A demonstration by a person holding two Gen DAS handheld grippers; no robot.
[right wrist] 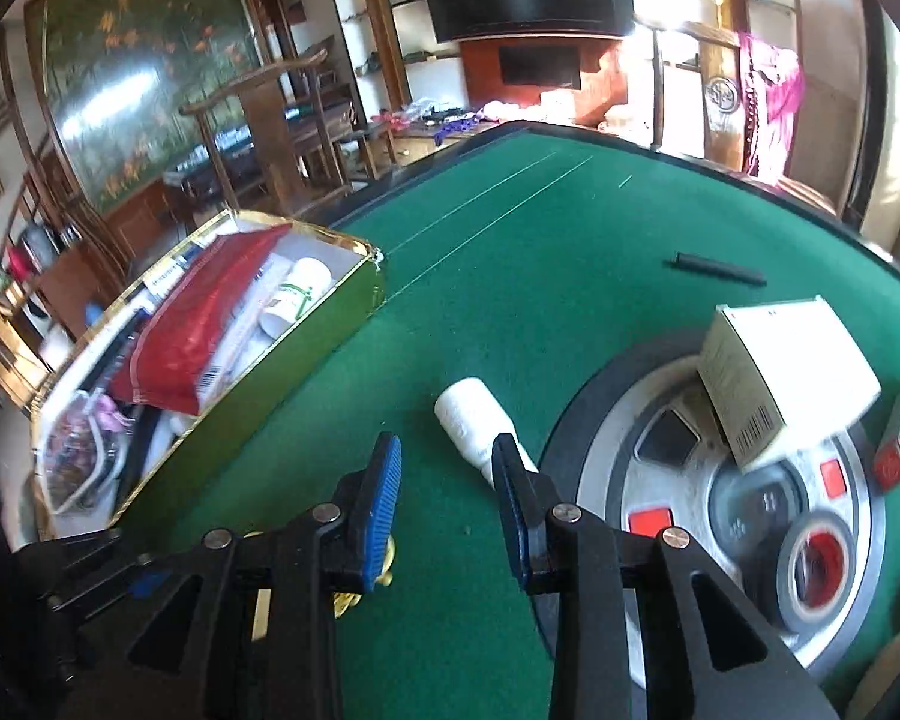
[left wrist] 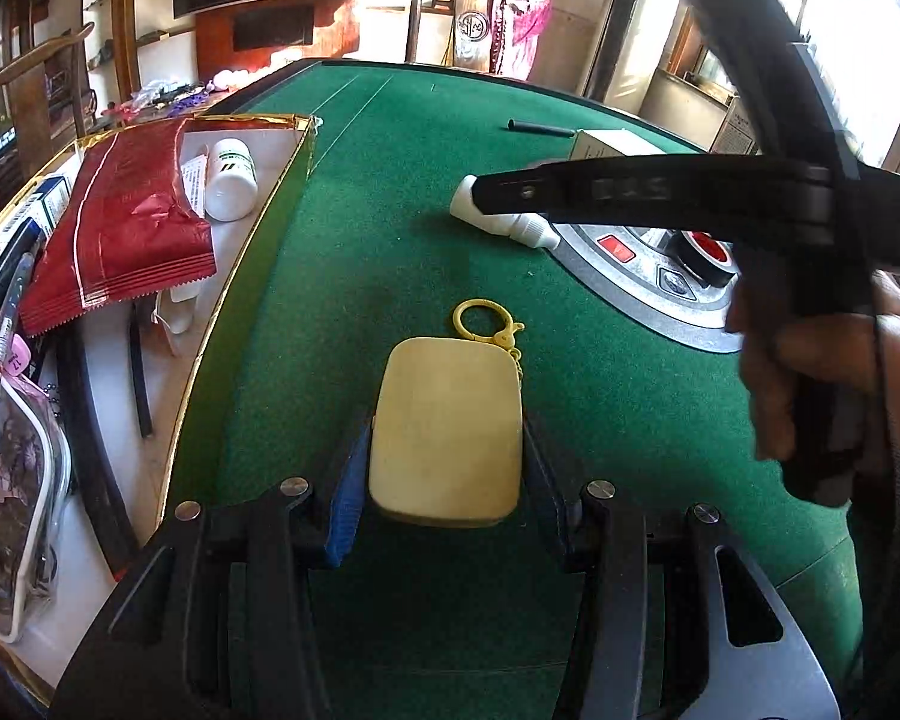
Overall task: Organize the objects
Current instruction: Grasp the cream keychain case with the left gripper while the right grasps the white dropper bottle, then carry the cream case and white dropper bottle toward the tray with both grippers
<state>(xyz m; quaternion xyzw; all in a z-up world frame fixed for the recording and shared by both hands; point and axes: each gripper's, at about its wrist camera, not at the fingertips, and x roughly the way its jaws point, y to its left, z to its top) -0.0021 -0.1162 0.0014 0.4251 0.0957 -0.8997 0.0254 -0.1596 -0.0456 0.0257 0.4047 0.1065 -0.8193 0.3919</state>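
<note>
gold-edged box (right wrist: 306, 333) with red packet (right wrist: 210, 324), white bottle (right wrist: 297, 297)

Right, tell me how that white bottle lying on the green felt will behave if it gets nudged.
The white bottle lies on its side and looks round, so it will probably roll. Its narrow neck may make it curve rather than run straight. It looks like smooth plastic, so likely light, and possibly slippery in the right claw.

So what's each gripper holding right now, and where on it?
The left gripper holds the cream pouch by its two long sides, keyring end pointing away. The right gripper holds nothing; its jaws are open just short of the white bottle.
</note>
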